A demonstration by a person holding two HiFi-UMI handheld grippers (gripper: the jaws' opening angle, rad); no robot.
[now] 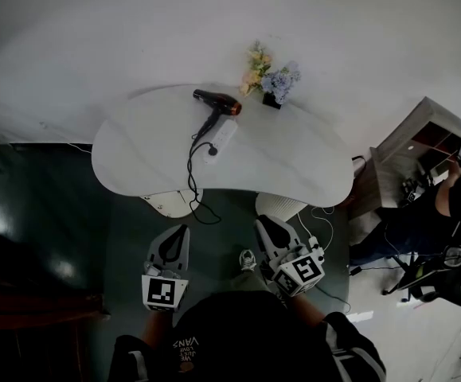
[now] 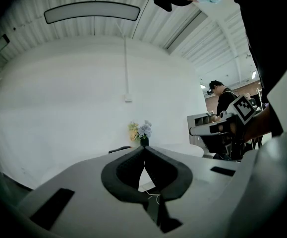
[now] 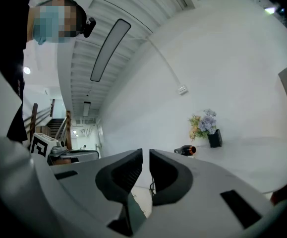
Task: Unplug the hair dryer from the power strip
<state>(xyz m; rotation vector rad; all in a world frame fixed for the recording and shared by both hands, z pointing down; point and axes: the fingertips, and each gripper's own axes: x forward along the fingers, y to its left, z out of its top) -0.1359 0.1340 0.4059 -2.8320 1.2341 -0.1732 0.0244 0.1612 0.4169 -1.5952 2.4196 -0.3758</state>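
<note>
Nearest: left gripper [image 1: 181,231] and right gripper [image 1: 264,224] are held side by side in front of the person's body, both pointing level toward the bench [image 1: 134,161]. Neither has reached it; dark floor [image 1: 119,237] lies between the tips and the bench edge.

Left jaws: clenched together, pads meeting, nothing between them. Right jaws: all but together, only a thin slit showing, nothing between them. Judgement: this is a carry posture for the approach. The jaws must be released before either can take hold of anything.

Bench edge: a black cord [image 1: 191,173] loops over the near edge and hangs down, probably slack left to fall where it will.

Further in: white power strip [image 1: 223,137] lies on the bench, angled toward the hair dryer [image 1: 217,102], which rests on its side just beyond it. A dark spot at the strip's near end looks like the plug, apparently seated; too small to confirm. Judgement: unplugging not yet begun. One gripper may need to pin the strip while the other pulls, since the light strip could lift along with the plug.

Farthest: flowers [image 1: 271,78] at the bench's back edge, against the white wall, clear of the working area.
</note>
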